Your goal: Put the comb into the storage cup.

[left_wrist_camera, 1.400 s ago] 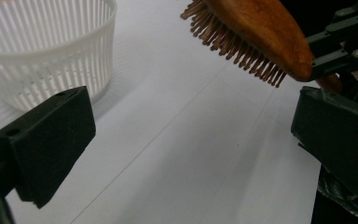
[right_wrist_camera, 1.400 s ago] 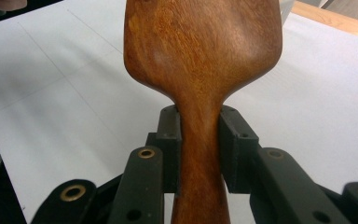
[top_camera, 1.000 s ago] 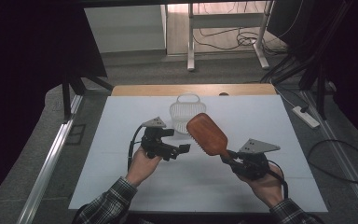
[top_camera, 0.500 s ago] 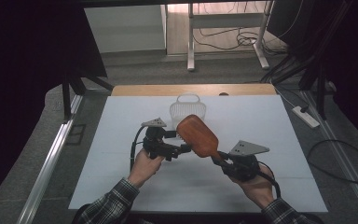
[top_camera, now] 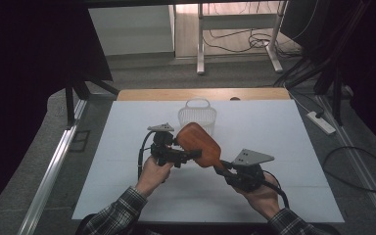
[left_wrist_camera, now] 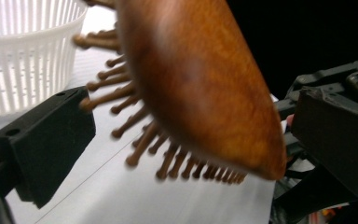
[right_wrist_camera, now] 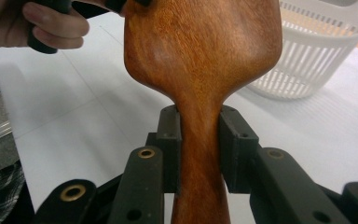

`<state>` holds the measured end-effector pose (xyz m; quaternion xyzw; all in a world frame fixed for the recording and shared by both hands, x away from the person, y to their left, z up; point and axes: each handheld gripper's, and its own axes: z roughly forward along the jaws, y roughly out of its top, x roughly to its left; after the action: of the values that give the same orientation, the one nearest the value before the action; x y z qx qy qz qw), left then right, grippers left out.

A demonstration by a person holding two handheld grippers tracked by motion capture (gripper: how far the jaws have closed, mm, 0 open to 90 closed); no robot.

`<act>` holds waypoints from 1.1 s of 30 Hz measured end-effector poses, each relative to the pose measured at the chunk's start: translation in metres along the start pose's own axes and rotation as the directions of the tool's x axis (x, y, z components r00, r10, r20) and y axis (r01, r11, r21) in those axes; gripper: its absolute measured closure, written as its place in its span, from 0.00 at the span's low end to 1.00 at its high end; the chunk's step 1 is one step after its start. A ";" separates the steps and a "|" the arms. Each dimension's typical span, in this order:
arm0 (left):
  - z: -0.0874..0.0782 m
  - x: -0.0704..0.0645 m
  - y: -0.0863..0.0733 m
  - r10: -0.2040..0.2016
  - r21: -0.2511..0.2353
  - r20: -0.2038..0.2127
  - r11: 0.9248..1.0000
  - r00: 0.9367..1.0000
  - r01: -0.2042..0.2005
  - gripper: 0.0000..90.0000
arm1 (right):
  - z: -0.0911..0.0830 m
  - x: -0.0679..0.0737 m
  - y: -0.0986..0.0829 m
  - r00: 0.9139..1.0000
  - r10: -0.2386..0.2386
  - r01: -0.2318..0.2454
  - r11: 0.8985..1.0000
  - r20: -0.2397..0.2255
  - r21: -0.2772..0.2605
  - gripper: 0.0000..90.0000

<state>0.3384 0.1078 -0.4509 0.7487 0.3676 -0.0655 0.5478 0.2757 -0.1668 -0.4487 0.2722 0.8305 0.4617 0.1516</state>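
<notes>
Change noted: over the last second the hairbrush [top_camera: 199, 145] has travelled from right of centre toward the centre-left of the high view, and its paddle head now sits directly at the left hand-held gripper [top_camera: 183, 155]. A second ago the two tools were apart; now they meet at the brush. In my judgement this is a handover from right to left in progress, not yet completed.

Left side: in the left gripper view the jaws stand wide apart, one black pad [left_wrist_camera: 46, 140] at lower left, the other at right. The brush head lies between them, bristles [left_wrist_camera: 135, 130] pointing toward the left pad, which they appear to just touch. Nothing is clamped. The picture is blurred by motion.

Centre: the brush is held off the bench [top_camera: 127, 196], tilted, head to the upper left, handle to the lower right.

Right side: the right hand-held gripper [right_wrist_camera: 199, 149] is closed firmly on the narrow neck of the handle, both pads flush to the wood.

Surroundings: a white slotted basket [top_camera: 197, 116] stands just behind the brush, toward the upper centre, empty as far as can be seen. It stands close to the left tool's working space; otherwise nothing obstructs.
</notes>
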 end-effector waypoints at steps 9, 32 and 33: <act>0.000 0.003 0.000 -0.026 -0.003 0.030 1.000 0.999 0.026 0.00 | 0.004 0.006 0.001 1.000 -0.012 0.012 1.000 -0.019 -0.008 0.81; -0.004 0.013 -0.003 -0.200 0.004 0.232 0.979 0.952 0.204 0.46 | 0.006 0.006 0.000 0.999 -0.039 0.038 0.999 -0.038 -0.025 0.81; -0.005 0.013 -0.003 -0.207 0.002 0.243 0.977 0.948 0.212 0.48 | 0.006 0.005 0.000 0.998 -0.041 0.040 0.999 -0.038 -0.021 0.81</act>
<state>0.3447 0.1188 -0.4581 0.6852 0.3763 -0.2094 0.5874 0.2743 -0.1595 -0.4520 0.2447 0.8338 0.4722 0.1477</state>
